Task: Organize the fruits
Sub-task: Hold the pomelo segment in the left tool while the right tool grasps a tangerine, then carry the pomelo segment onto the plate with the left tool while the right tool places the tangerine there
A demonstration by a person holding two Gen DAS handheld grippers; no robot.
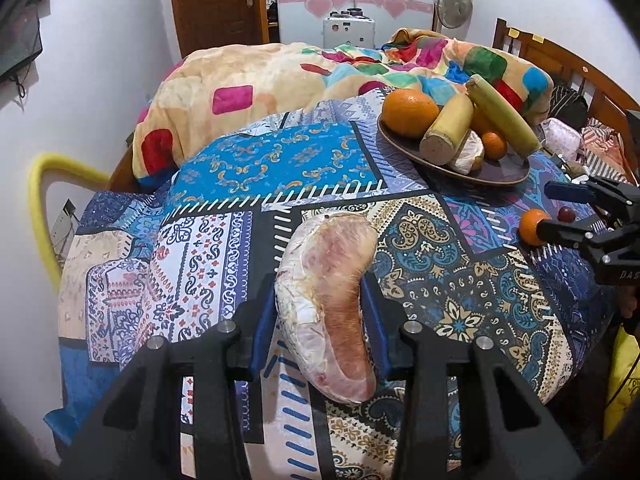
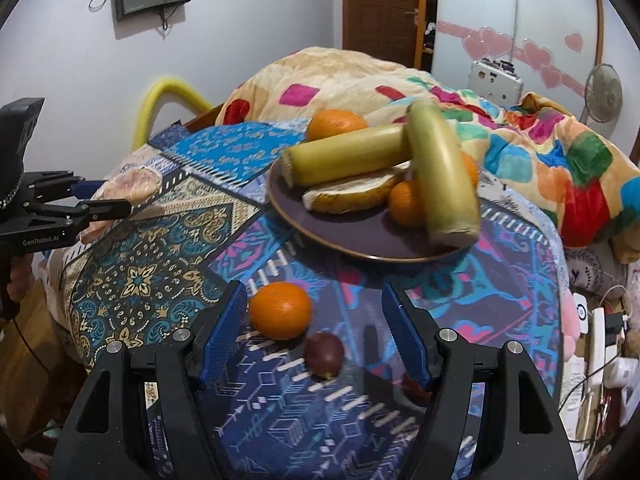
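My left gripper (image 1: 320,300) is shut on a peeled pinkish pomelo segment (image 1: 332,280), with both blue pads against its sides, just above the patterned cloth. The right wrist view shows that gripper (image 2: 104,200) at far left with the segment (image 2: 132,182) in it. My right gripper (image 2: 314,292) is open over the cloth. A small orange (image 2: 280,310) lies by its left finger and a dark round fruit (image 2: 324,354) lies between the fingers, neither touched. The dark plate (image 2: 340,236) beyond holds oranges, two yellow-green stalk pieces and a pale wedge.
A bright patchwork blanket (image 1: 280,76) is heaped behind the plate (image 1: 504,172). A yellow padded tube (image 1: 40,208) curves past the table's left edge. A wooden headboard (image 1: 560,56) and cables with a power strip (image 2: 596,340) sit at the right.
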